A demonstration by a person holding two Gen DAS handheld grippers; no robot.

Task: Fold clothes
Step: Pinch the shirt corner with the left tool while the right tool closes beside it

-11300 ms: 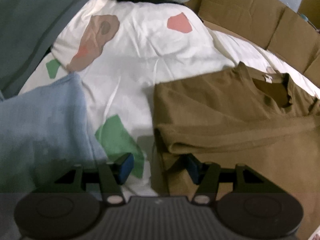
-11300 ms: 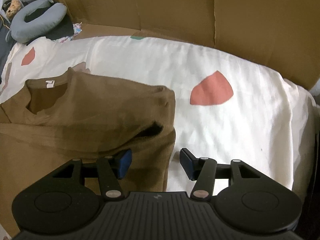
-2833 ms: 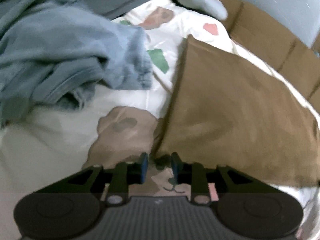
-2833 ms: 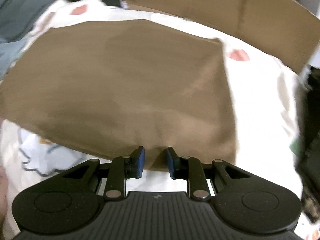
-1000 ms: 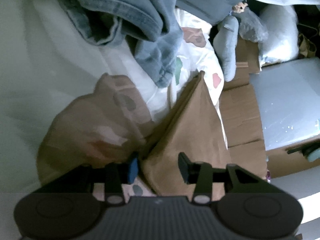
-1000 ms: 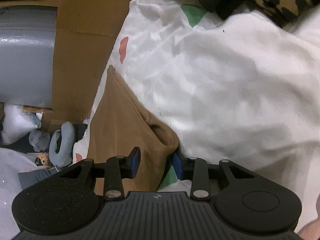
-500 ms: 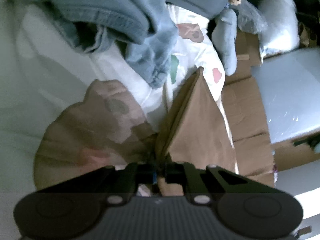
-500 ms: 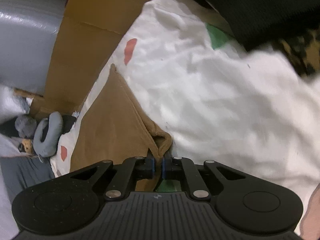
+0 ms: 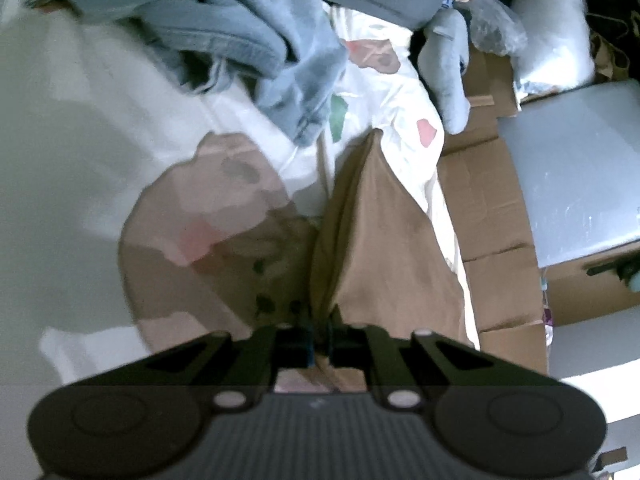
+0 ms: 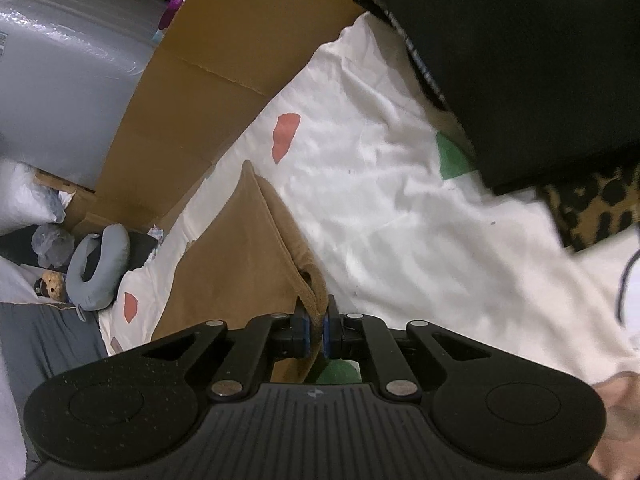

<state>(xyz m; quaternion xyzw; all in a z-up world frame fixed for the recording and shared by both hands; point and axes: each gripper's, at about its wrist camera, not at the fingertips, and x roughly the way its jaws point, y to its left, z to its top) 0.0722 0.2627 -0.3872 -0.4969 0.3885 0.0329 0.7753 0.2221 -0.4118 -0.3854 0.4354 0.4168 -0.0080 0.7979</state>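
Note:
A brown shirt lies partly folded on a white patterned bedsheet. My left gripper is shut on its near left corner, and the cloth rises from the sheet toward the jaws. In the right wrist view the same brown shirt stretches away to the left, and my right gripper is shut on its near right corner, a thick folded hem pinched between the blue pads. Both corners are lifted off the bedsheet.
Blue denim clothes are heaped at the upper left beside a grey neck pillow. Cardboard panels line the far side of the bed. A black garment and a leopard-print cloth lie at the upper right.
Both grippers stood open around the shirt's corners a second ago; they have shut on the cloth and risen, pulling the corners up off the sheet.

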